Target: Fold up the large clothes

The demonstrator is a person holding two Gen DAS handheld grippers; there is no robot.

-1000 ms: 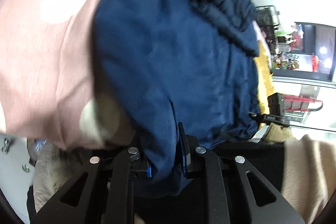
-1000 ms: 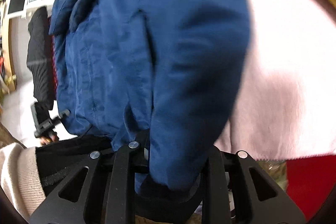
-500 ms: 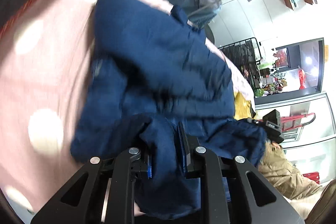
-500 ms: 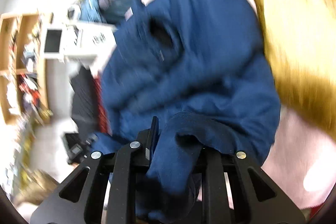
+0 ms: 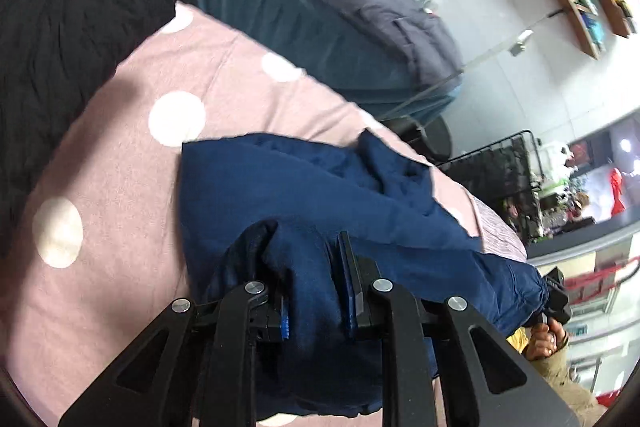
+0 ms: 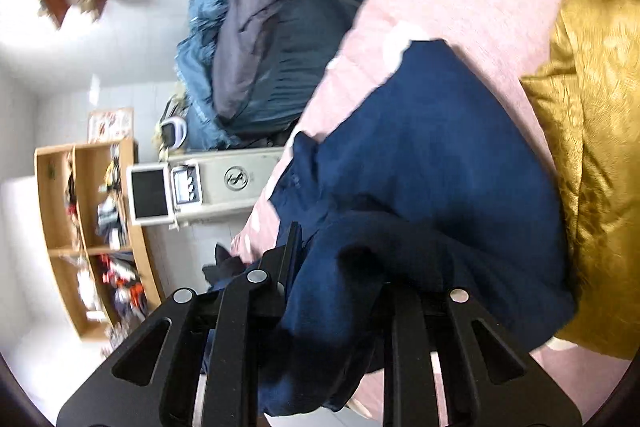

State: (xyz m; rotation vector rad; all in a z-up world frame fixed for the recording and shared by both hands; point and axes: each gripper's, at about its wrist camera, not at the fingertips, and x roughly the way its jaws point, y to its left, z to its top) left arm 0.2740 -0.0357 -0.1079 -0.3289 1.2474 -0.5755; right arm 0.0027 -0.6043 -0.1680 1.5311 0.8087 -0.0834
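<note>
Left wrist view first: the left gripper (image 5: 316,291) is clamped on a bunched fold of the navy garment (image 5: 320,195), cloth pinched between its blue-padded fingers (image 5: 347,291). Beyond that grip the garment spreads across the pink polka-dot bedspread (image 5: 120,155), rumpled, with a loose flap standing up at its far edge. Farther off than the garment sits a teal and grey bedding heap (image 5: 320,7), and a dark knitted fabric (image 5: 60,27) lies off to the garment's left side.

Over to the right wrist view: the right gripper (image 6: 340,267) is buried in the same navy garment (image 6: 432,155), cloth draped over the jaws so thickly that only one fingertip shows. It looks to be gripping a bundle of cloth, though the far finger is hidden. A gold quilted cover (image 6: 592,147) lies just beside the garment on its right, touching its edge, and the pink bedspread (image 6: 440,7) shows beyond it.

Judging the step: both ends of one garment edge are held and the piece is being laid out on the bedspread, not yet folded flat. The next move calls for pulling the two grips apart to take out the slack, then carrying the held edge over the garment's body toward that far flap.
</note>
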